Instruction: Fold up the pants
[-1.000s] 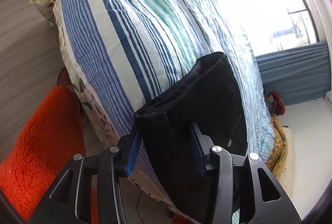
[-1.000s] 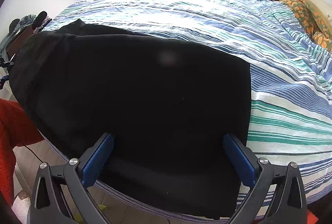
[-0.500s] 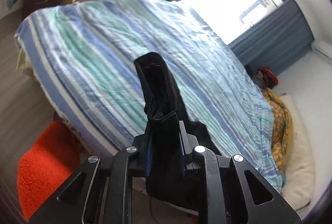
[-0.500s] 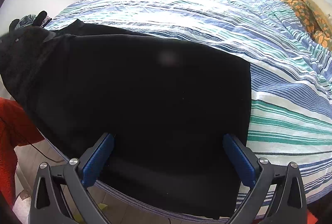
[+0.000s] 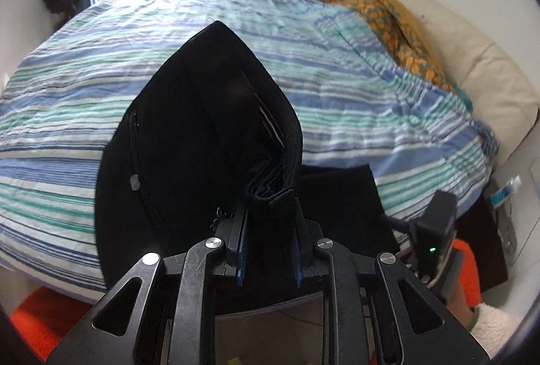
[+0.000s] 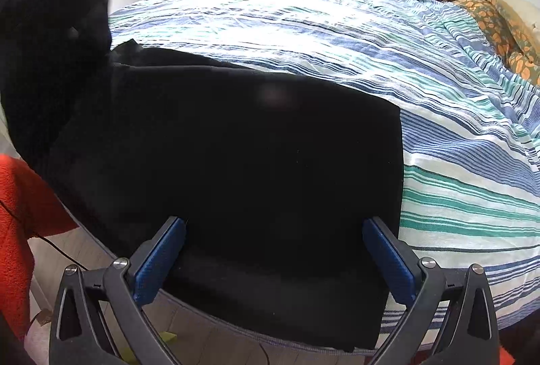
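Right, we're mid-fold on the black pants (image 6: 236, 162), and the left gripper (image 5: 268, 240) is doing the work. Its jaws have just been closing, and the left wrist view shows them clamped on a thick bunch of fabric at the waistband end (image 5: 270, 192), with the rest of that raised cloth arching up in front of the lens like a dark hood over the striped bedspread (image 5: 354, 101). I'd call this the carry-over: one end lifted and brought across toward the portion lying flat.

Over on the other side, the right gripper (image 6: 273, 258) hangs with its blue pads (image 6: 158, 260) set wide apart, nothing pinched. The flat part of the pants spreads out directly beneath and ahead of it, at the near edge of the bed, with the cloth's lower border draping slightly over that edge. In the right wrist view, a blurred dark mass at the upper left is, I'd judge, the lifted end (image 6: 57, 10).

What the next move calls for, by my reading: lower the held end so its edges line up with the flat layer's square right edge (image 6: 400, 162), then release. The open right gripper looks well placed to pin or smooth the bottom layer if needed. An orange rug (image 6: 20, 213) sits on the floor beside the bed.
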Motion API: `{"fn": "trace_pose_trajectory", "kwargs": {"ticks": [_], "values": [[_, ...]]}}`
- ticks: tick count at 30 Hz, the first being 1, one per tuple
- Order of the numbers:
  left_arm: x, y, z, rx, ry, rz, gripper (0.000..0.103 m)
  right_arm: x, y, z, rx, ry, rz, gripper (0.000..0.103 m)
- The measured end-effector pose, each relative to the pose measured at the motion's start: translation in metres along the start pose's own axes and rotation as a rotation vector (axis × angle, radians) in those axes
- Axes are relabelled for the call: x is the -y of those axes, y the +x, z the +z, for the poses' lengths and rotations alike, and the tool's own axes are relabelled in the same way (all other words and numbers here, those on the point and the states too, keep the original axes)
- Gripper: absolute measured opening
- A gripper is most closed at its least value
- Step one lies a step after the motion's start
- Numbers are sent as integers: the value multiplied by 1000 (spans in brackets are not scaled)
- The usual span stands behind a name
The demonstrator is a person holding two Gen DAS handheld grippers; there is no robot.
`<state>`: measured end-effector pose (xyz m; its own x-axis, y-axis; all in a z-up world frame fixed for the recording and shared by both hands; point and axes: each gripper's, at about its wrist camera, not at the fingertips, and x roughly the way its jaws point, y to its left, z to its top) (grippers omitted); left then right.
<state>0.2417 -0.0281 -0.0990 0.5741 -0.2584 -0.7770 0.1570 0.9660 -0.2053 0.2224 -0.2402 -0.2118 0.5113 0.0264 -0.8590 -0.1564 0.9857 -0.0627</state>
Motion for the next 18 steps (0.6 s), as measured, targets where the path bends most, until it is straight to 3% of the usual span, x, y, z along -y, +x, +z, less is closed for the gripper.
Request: {"fn": "trace_pose_trajectory", "kwargs": {"ticks": [4, 7, 9, 12, 14, 16, 18], "values": [[22, 50, -17, -69, 82, 74, 23, 18, -27, 0, 66, 93, -26, 103], [30, 77, -26, -171, 92, 74, 40, 39, -44, -2, 135, 177, -52, 103], [36, 76, -28, -203, 104, 78, 44, 54, -53, -4, 179, 238, -76, 103], [29, 34, -21, -169, 66, -18, 65, 71, -78, -10, 298, 315, -122, 103], [10, 4, -13, -111, 6, -38, 89, 80, -92, -11, 367, 349, -128, 103], [-19, -21, -6, -33, -52, 8, 92, 85, -96, -7, 382, 386, -82, 103], [-53, -30, -3, 11, -99, 123, 92, 87, -90, 3, 357, 449, 72, 103]]}}
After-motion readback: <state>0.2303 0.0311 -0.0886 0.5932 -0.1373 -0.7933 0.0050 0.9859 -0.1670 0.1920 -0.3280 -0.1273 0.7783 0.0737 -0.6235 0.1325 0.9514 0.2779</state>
